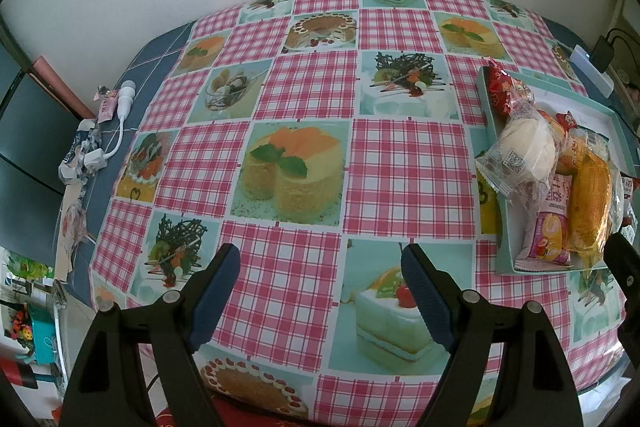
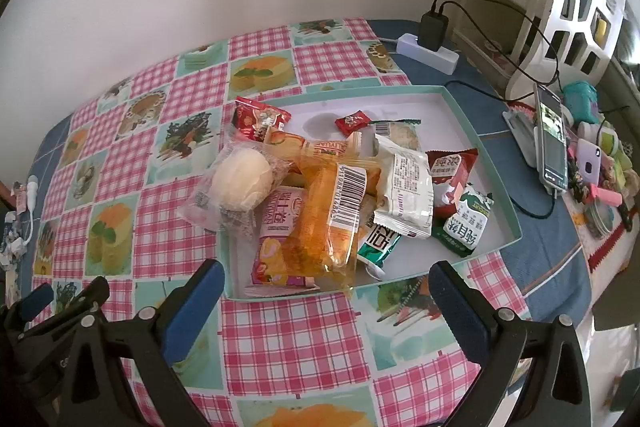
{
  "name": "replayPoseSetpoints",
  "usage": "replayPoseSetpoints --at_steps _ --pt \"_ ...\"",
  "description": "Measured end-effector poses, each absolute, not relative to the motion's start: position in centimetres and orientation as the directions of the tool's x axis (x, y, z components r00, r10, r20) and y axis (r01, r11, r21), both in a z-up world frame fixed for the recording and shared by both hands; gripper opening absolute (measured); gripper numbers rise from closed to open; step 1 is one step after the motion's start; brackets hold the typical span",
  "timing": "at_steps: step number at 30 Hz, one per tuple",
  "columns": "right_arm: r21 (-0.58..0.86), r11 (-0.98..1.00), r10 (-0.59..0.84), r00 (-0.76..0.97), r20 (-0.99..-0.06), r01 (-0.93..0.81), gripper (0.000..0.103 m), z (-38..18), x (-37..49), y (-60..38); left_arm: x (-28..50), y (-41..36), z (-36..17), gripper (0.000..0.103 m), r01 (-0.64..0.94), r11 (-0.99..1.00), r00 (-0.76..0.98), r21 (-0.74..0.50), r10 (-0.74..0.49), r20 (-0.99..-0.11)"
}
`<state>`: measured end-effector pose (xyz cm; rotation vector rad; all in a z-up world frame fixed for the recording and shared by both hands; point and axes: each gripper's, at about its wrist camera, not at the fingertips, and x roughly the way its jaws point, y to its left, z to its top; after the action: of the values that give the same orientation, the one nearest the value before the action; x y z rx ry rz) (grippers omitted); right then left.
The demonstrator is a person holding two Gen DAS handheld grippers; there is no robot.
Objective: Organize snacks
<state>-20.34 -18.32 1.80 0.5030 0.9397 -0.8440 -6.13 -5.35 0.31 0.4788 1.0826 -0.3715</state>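
A shallow teal-rimmed tray (image 2: 494,163) lies on the chequered cake-print tablecloth (image 2: 288,331) and holds a heap of wrapped snacks. On its left rim rests a round white bun (image 2: 240,179) in clear wrap. Beside the bun are an orange cake (image 2: 328,227), a pink packet (image 2: 276,227), a white packet (image 2: 408,187), red packets (image 2: 260,119) and green packets (image 2: 464,223). My right gripper (image 2: 326,277) hangs open just in front of the tray, holding nothing. Left of the tray (image 1: 502,227), my left gripper (image 1: 320,267) stands open over bare cloth.
A white power strip (image 2: 432,47) with a black charger and cables sits behind the tray. A phone on a stand (image 2: 552,139) and small clutter crowd the right edge. A white cable and wrappers (image 1: 120,107) lie at the table's left edge. A wall closes the far side.
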Motion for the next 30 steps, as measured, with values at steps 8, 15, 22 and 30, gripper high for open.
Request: replayPoseSetpoints --at_steps 8,15,22,30 --pt "0.024 0.591 -0.400 0.319 -0.859 0.806 0.103 1.81 -20.25 -18.27 -6.12 -5.37 0.31 0.083 0.510 0.839 0.424 0.187 -0.056 -0.904" --pt "0.024 0.590 -0.400 0.318 -0.860 0.807 0.103 1.81 -20.22 -18.23 -6.14 -5.44 0.29 0.083 0.509 0.840 0.423 0.187 -0.055 -0.904" --pt "0.024 0.588 -0.401 0.317 -0.860 0.809 0.103 1.80 -20.17 -18.17 -6.14 -5.40 0.25 0.083 0.511 0.839 0.420 0.186 -0.055 -0.906" --pt "0.024 0.586 -0.401 0.316 -0.860 0.810 0.103 1.80 -20.11 -18.12 -6.00 -5.35 0.09 0.083 0.506 0.844 0.408 0.180 -0.051 -0.912"
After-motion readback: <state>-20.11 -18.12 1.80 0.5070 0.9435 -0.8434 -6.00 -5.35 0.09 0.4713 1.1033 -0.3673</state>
